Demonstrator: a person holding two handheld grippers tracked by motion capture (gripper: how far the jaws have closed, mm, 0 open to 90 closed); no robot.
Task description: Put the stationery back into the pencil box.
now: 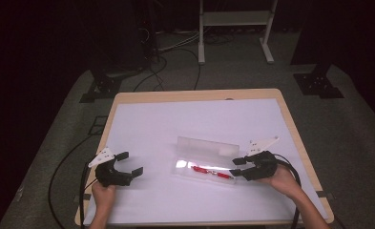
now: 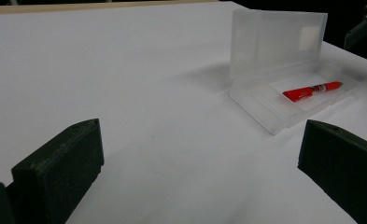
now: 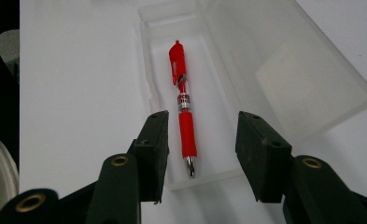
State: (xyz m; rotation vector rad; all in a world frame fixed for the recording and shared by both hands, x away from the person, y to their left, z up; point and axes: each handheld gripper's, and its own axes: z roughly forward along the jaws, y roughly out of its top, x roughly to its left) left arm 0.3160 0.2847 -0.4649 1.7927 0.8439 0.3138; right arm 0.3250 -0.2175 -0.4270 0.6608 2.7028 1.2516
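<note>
Right gripper view showed my right tongs standing open, the two black jaws apart with nothing between them but air. They hung over the near end of the clear plastic case, one jaw to each side of the red pen, neither touching it. The pen lay flat in the tray of the case, its metal tip toward my jaws and its clip end pointing away. The lid stood open, tilted back on the right of that view.

In the high view my right hand held those tongs at the right end of the case, jaws aimed left along it. The pen showed as a red streak in the tray, lengthwise.

My left tongs were open too, jaws wide and empty, well apart from the case and pointing toward it across bare white sheet. My left hand gripped them near the front left of the table.

In the left gripper view the case sat off to the upper right, lid upright, the pen lying inside. The white sheet covered nearly the whole wooden tabletop.
</note>
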